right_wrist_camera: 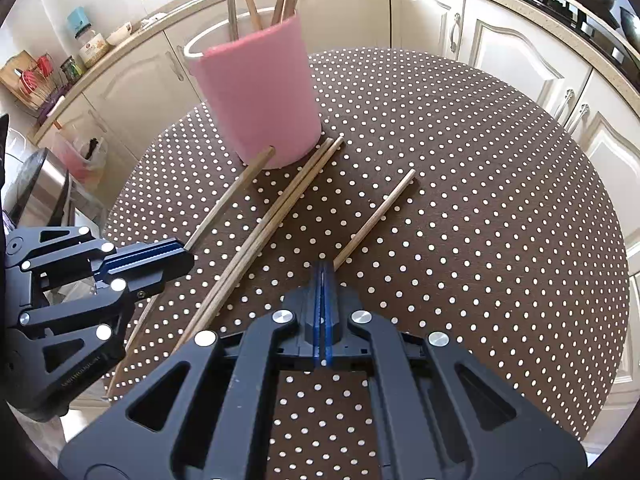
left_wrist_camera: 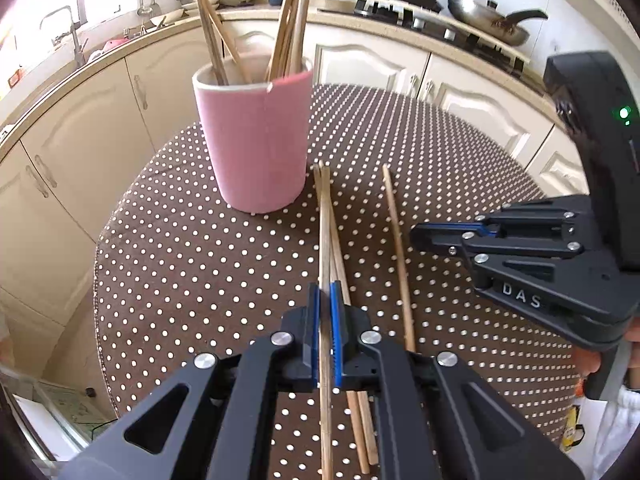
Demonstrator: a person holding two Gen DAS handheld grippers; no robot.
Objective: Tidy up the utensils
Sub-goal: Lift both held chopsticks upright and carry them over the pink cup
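Beside pink holder (left_wrist_camera: 256,140), loose chopsticks (right_wrist_camera: 256,236), frying pan (left_wrist_camera: 486,20)

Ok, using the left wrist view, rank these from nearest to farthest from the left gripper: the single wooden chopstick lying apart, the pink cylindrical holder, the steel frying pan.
1. Single wooden chopstick, on the dotted cloth just right of the left gripper.
2. Pink cylindrical holder, ahead and slightly left.
3. Steel frying pan, on the stove at far right.

Daylight enters from the upper left and overexposes that corner in both views. Fisheye distortion bends the cream cabinet doors (left_wrist_camera: 84,128), with dark vignetting at the borders. The centre is sharp.
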